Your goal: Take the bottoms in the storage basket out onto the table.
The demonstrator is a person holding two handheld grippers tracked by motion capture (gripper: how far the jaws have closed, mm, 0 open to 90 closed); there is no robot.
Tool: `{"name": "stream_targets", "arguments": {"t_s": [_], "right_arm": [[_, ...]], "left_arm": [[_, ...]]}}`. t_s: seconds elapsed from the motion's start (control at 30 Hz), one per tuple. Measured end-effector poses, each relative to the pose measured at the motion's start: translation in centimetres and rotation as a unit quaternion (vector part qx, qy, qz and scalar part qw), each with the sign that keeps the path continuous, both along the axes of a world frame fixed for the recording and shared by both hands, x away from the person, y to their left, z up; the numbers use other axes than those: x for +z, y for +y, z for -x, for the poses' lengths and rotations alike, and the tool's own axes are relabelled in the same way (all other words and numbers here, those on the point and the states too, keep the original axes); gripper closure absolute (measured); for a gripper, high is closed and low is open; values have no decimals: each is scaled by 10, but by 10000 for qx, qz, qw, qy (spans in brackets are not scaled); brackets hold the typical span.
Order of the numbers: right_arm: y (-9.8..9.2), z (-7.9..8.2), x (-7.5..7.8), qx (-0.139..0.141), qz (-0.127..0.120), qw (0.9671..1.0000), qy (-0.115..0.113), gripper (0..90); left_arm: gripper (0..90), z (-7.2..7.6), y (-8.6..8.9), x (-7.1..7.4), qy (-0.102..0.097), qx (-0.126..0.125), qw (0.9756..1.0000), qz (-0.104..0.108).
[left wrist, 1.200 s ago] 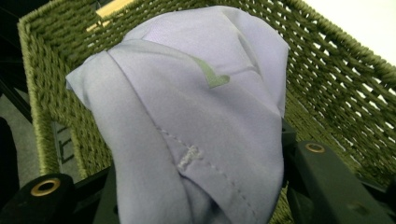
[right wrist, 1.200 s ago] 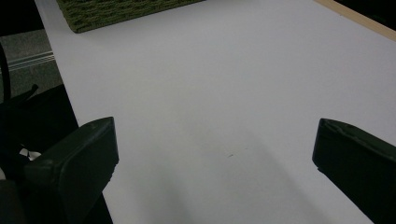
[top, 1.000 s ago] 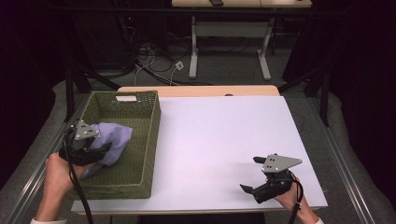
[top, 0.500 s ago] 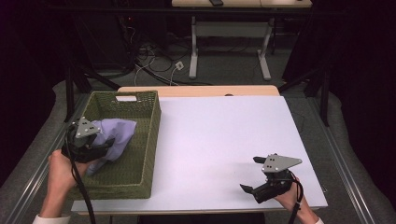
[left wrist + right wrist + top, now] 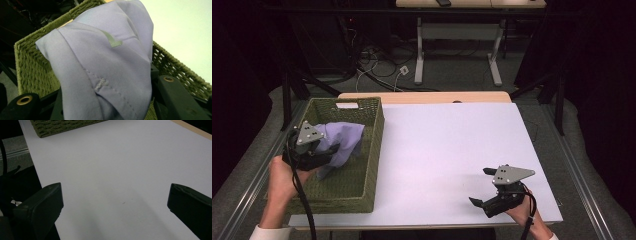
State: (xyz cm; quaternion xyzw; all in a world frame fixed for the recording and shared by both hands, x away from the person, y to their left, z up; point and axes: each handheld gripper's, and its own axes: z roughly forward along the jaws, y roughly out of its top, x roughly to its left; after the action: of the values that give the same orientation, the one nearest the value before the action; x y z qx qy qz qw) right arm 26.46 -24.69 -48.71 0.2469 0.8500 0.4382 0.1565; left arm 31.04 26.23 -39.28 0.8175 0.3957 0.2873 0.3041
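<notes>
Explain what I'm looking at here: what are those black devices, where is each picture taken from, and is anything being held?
A person holds a two-jaw tool in each hand. The high view looks down from above the table; the other two come from cameras riding on the grippers. The left gripper is over the green woven basket and is closed on a lilac cloth, which its own view shows bunched between the jaws. The right gripper rests near the table's front edge, jaws wide apart, holding nothing.

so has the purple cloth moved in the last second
Yes. The purple cloth, held in the left claw, has risen toward the far end of the green basket.
</notes>
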Motion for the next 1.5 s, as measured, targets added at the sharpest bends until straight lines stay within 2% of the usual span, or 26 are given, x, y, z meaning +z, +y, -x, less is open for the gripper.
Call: {"name": "stream_targets", "arguments": {"t_s": [0.83, 1.5], "right_arm": [[0, 0, -1, -24, 0, 10000, 26, 0], [0, -1, -1, -32, 13, 10000, 31, 0]], "left_arm": [[575, -4, -27, 12, -201, -333, 9992, 30], [575, -9, -45, 16, -275, -583, 9979, 16]]}}
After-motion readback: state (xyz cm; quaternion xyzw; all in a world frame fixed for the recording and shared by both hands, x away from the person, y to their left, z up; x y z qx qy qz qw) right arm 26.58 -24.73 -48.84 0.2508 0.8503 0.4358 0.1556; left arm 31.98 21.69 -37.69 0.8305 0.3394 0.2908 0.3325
